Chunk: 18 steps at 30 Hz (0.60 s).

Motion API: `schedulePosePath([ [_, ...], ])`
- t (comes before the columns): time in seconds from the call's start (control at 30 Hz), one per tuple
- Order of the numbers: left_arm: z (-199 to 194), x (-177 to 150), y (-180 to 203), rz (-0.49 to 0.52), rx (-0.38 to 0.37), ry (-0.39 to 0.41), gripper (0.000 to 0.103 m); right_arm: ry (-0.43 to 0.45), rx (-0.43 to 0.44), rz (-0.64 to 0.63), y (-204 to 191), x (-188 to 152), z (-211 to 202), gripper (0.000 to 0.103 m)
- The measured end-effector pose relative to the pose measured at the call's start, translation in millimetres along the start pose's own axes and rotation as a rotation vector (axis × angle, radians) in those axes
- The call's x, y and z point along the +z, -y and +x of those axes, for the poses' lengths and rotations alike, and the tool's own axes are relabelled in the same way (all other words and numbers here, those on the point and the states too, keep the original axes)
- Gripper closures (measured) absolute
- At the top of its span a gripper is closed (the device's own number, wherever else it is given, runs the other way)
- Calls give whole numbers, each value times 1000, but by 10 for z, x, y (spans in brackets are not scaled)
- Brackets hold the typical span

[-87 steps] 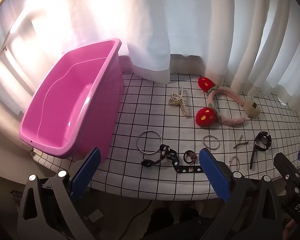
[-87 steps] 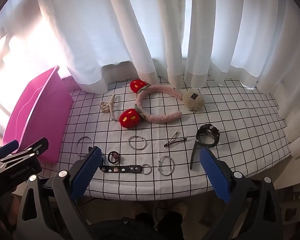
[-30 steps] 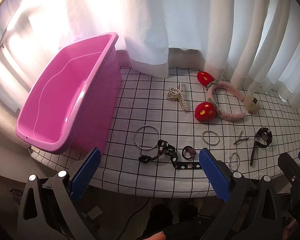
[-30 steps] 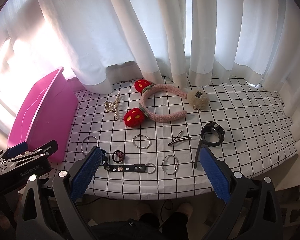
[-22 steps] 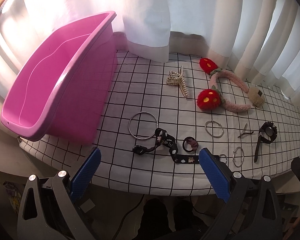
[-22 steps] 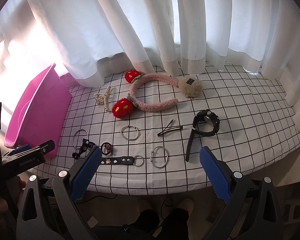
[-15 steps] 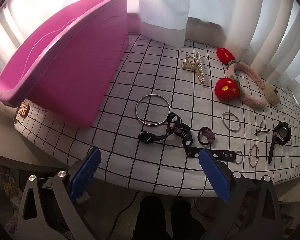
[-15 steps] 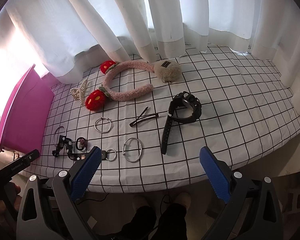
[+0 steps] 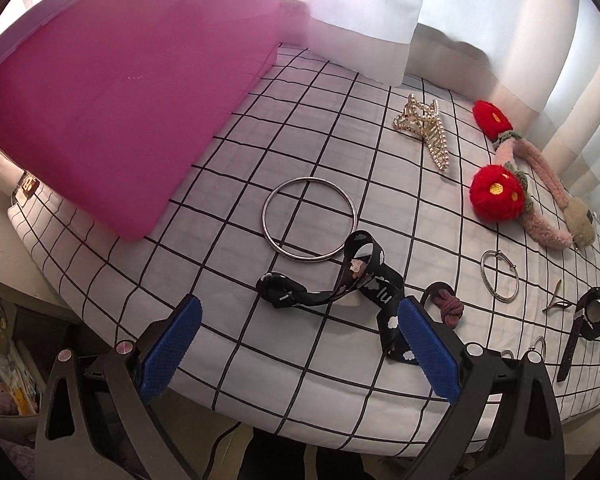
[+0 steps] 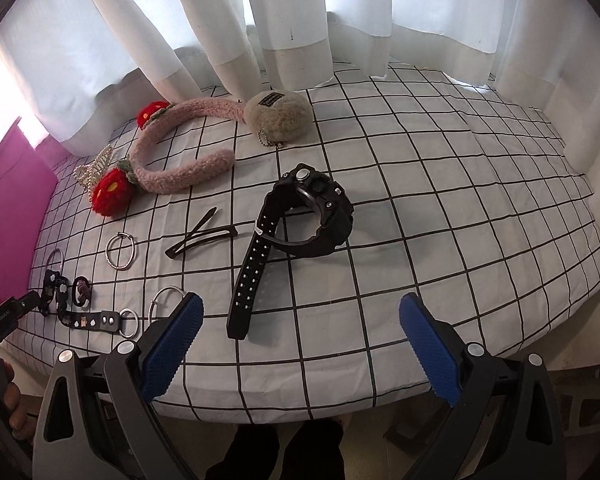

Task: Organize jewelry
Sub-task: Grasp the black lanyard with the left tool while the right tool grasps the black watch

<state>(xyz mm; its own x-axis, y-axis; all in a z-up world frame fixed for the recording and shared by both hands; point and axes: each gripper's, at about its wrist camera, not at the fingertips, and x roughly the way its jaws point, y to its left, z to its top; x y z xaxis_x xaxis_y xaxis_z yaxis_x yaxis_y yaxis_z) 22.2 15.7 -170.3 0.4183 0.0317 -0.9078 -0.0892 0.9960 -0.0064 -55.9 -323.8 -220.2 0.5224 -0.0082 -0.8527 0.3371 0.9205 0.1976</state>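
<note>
One worktop (image 10: pixel 440 208) carries everything, covered by a white cloth with a black grid, its near edge rounded and hanging over; white curtains (image 10: pixel 284 12) drape along the far side with daylight coming through them. One pink tub (image 9: pixel 112 92) stands at the left end, its side wall filling much of the left wrist view. Counted on the cloth: four silver rings, one large bangle (image 9: pixel 309 219) near the tub, one mid-sized ring (image 10: pixel 120 250) further right, one hinged ring (image 10: pixel 168 300) partly hidden behind the right hand-held gripper's blue pad, and one small ring (image 10: pixel 129 322) at the end of the strap. One black strap (image 9: pixel 352 280) printed with white clouds lies looped just in front of the bangle, and one dark hair tie (image 9: pixel 446 304) lies just beside it. One pearl claw clip (image 9: pixel 424 128) lies toward the curtains. One pink fuzzy headband (image 10: pixel 180 160) bears two red flowers, and one beige pompom (image 10: pixel 280 116) touches its far end. One dark hairpin (image 10: pixel 200 236) lies between the mid-sized ring and one black watch (image 10: pixel 304 216), whose strap stretches toward the near edge. Two grippers are in view: the left hand-held gripper (image 9: pixel 296 348) hangs with fingers wide apart over the strap, and the right hand-held gripper (image 10: pixel 300 344) hangs equally wide apart over the watch strap's end, neither holding anything.
</note>
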Motion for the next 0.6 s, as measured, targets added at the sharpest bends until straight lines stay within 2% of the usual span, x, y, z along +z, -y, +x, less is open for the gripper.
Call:
schedulePosePath([
  [0.27,184,-80,125,-18,10,-4,6,-14,18,44,95,254,334,9],
  [0.6,264,-138,228,-42,27,5,6,-6,-70,47,292,501,546,9],
])
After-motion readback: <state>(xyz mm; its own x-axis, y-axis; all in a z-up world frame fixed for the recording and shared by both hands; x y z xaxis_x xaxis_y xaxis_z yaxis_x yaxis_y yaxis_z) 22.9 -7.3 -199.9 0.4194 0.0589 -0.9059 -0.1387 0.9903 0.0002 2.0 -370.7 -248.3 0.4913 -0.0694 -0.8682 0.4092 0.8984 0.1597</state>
